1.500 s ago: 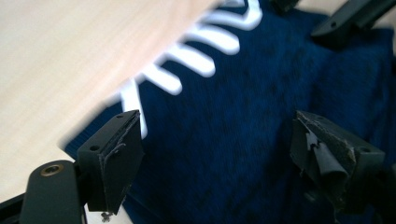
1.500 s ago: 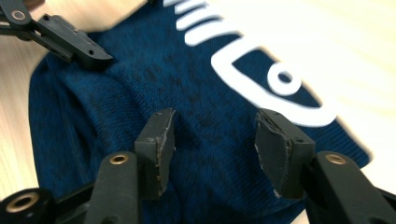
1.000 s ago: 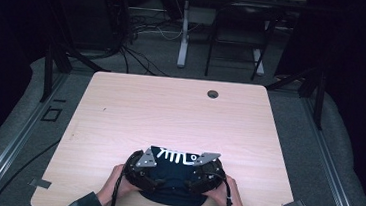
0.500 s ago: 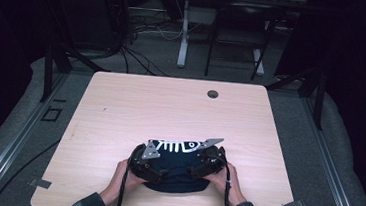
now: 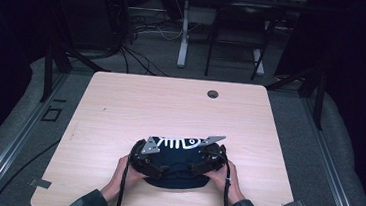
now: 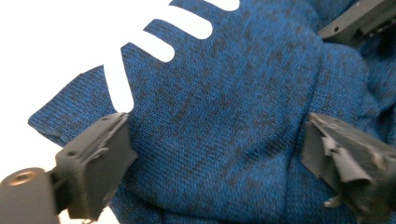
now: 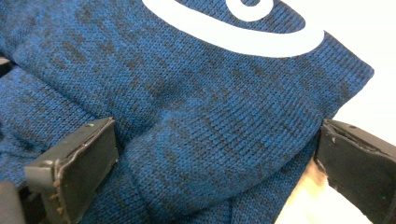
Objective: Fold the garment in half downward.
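Observation:
A dark blue knitted garment [image 5: 174,178] with a white fishbone print [image 5: 175,143] lies bunched near the table's front edge. My left gripper [image 5: 161,166] rests on its left part and my right gripper [image 5: 199,165] on its right part, each held by a hand. In the left gripper view the left gripper [image 6: 215,149] straddles a fold of the blue knit [image 6: 219,107]; its jaws have just been opening and stand wide. In the right gripper view the right gripper [image 7: 217,158] has also widened, with a bulge of cloth [image 7: 210,116] loose between its jaws.
The light wooden table [image 5: 170,107] has a round cable hole [image 5: 213,93] near its far edge. Behind it stand dark frame legs and cables on the floor [image 5: 140,54]. Metal rails run along both sides of the table.
The right gripper has slid a little outward over the garment and the left has barely shifted. More of the white print shows between them.

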Available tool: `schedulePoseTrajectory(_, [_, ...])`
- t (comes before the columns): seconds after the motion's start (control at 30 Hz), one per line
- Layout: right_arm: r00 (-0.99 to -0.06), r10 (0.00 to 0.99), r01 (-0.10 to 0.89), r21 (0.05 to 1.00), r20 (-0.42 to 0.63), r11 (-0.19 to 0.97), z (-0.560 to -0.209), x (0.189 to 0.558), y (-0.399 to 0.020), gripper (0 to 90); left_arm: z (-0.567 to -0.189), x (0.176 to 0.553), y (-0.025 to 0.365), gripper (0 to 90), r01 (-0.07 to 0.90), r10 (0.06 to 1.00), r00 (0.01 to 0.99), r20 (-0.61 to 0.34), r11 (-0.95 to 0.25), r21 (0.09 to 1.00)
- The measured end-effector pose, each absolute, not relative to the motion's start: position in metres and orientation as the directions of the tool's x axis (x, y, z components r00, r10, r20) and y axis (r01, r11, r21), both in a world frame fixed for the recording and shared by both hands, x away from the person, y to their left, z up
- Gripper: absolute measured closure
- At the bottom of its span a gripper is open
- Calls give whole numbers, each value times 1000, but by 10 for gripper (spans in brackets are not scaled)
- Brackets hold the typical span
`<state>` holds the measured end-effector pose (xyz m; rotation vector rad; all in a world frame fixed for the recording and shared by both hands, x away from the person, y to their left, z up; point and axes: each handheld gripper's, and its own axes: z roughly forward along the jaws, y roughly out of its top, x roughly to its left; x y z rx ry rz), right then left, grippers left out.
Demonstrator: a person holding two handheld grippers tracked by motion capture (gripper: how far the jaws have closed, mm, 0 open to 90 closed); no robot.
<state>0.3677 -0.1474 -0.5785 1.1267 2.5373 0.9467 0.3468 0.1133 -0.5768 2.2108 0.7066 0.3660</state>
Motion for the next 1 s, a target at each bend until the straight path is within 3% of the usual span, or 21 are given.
schedulePoseTrajectory(0.03, [-683,727,589,641,68,493,-577,367,-148,0,-574,346,115,2,368,591,806,28,-537,759])
schedulePoseTrajectory(0.33, [-696,718,527,698,26,485,-550,349,-154,0,-558,340,146,0,371,633,774,11,-468,802])
schedulePoseTrajectory(0.57, [-670,743,516,725,8,457,-537,331,-184,0,-557,344,176,1,406,693,721,10,-433,804])
schedulePoseTrajectory(1.0, [-589,808,592,686,11,422,-559,320,-226,1,-582,358,195,2,508,746,664,-45,-407,759])
